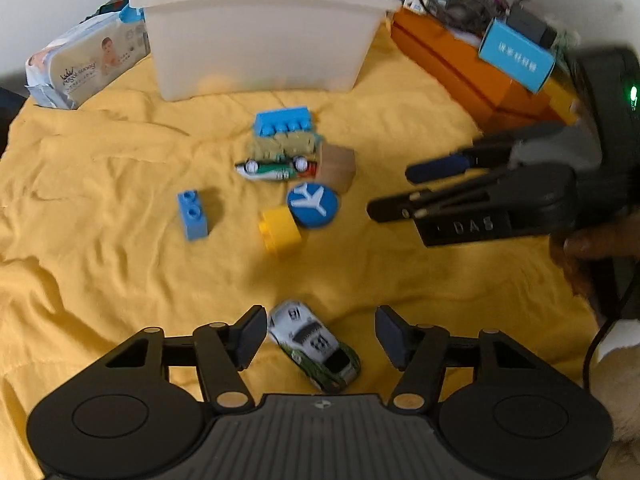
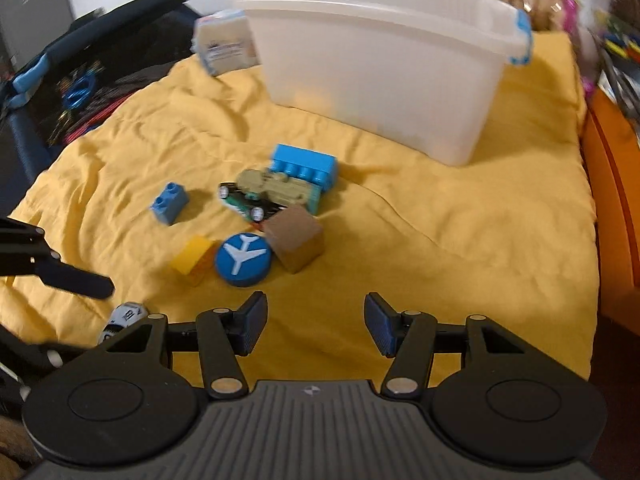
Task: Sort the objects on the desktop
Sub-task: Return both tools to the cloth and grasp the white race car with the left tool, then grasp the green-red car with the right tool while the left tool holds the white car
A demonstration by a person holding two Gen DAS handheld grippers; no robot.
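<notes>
The right gripper (image 1: 390, 190), marked "DAS", is part open and empty, right of the blue aeroplane disc (image 1: 313, 205). The left gripper (image 1: 320, 336), nearer than the disc, straddles the numbered toy car (image 1: 314, 344), pads apart from it.

Toy car (image 1: 314, 346) — white, between tongs.

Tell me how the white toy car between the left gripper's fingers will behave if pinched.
The white toy car probably rolls: it sits on its wheels on the rumpled yellow cloth. It lies slantwise between the open left gripper, so it may twist. It looks rigid and light.
</notes>
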